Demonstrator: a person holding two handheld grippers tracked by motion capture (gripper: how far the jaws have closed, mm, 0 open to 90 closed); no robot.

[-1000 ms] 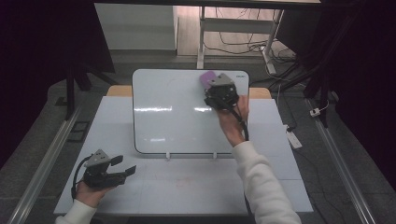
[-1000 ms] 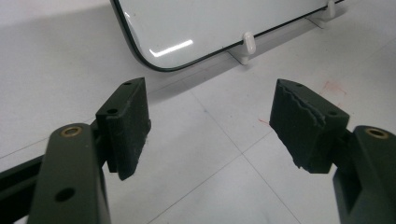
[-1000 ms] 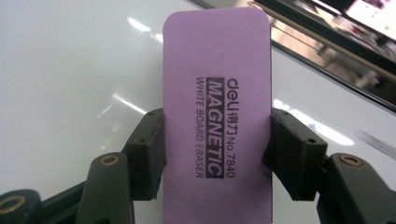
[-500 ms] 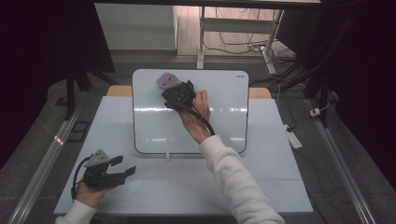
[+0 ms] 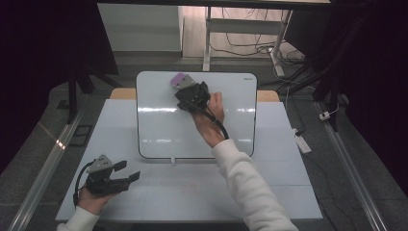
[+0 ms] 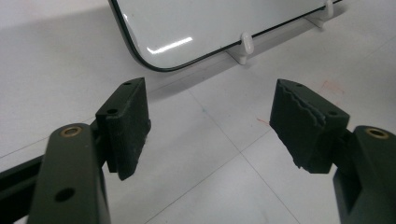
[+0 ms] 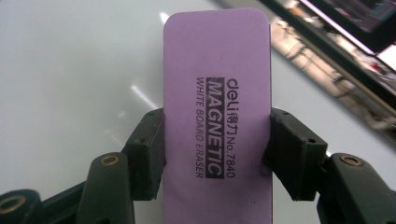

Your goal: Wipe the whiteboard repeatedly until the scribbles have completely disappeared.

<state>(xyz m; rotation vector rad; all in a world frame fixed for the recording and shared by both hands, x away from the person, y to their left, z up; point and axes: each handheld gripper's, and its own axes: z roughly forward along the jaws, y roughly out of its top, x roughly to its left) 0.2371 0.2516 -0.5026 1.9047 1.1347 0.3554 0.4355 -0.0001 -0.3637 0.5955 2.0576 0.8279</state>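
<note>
One eraser (image 5: 179,80), now farther left.

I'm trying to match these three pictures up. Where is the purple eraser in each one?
High view: purple eraser at the whiteboard's upper left, in the right tool.
Left gripper view: not in it.
Right gripper view: eraser centre, clamped between the jaws.
Shared landmark: the whiteboard.

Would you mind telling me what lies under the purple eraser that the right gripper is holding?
Under the purple eraser, clamped in the right gripper, is the glossy whiteboard; its surface around the eraser looks clean. The patch directly beneath is covered, so any marks there cannot be seen.
</note>
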